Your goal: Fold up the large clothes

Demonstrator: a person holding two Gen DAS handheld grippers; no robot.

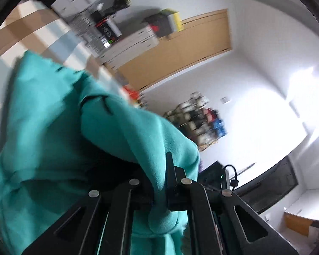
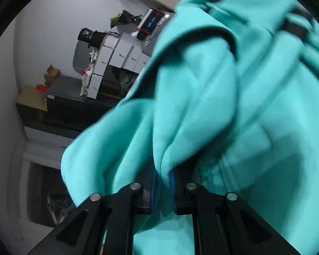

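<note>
1. One teal garment (image 1: 53, 127) is seen in the left wrist view, bunched and lifted off any surface; its folds fill the left half of the picture and run down to the left gripper (image 1: 159, 182).
2. The jaws of the left gripper are clenched on a fold of the cloth, which is pinched between them and spills below.
3. The long axis of the garment cannot be told, since the cloth is crumpled and blurred; no clear direction is shown by it.
4. Behind the cloth, stacked white drawer units (image 1: 125, 46) and a wooden door (image 1: 180, 48) are seen against a white wall.
5. In the right wrist view the same teal garment (image 2: 223, 85) covers the centre and right of the picture, with a dark band near its upper edge.
6. The jaws of the right gripper (image 2: 163, 182) are closed on a ridge of cloth, which is gripped between blue-edged pads.
7. To the left, several white boxes (image 2: 117, 57) are stacked on a dark cabinet (image 2: 74, 99); their number cannot be counted exactly.
</note>
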